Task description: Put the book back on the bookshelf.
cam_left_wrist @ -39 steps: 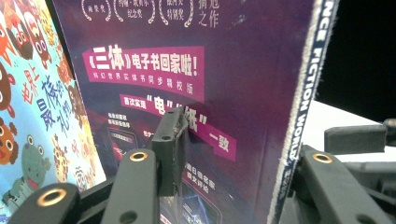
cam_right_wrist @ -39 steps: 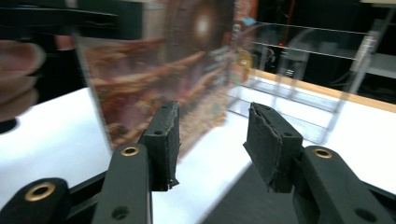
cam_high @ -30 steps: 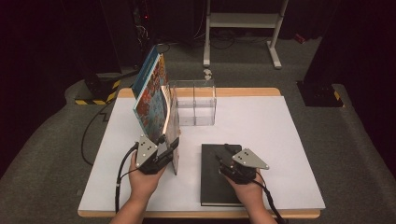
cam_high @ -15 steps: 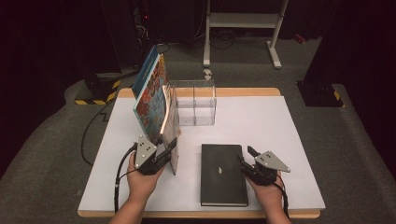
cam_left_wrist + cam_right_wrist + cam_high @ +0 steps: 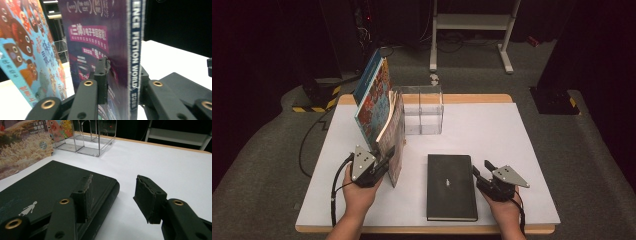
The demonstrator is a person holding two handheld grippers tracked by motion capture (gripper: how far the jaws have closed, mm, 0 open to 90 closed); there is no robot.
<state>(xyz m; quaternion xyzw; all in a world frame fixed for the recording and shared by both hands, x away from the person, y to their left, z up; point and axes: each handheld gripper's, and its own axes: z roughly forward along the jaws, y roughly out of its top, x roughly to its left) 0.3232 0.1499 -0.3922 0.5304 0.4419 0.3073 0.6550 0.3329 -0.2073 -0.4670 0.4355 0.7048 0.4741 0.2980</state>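
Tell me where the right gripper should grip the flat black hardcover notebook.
Grip the flat black hardcover notebook at its right long edge, coming in level from the right. It lies flat, and the open right gripper already sits beside that edge, one jaw over the cover.

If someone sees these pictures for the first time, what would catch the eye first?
Probably the colourful books, which stand leaning at the table's left beside a clear acrylic holder. The left gripper is clamped on the nearest one, a purple book whose spine reads SCIENCE FICTION WORLD. Next is the black book lying flat near the front edge, with the right gripper open at its right side.
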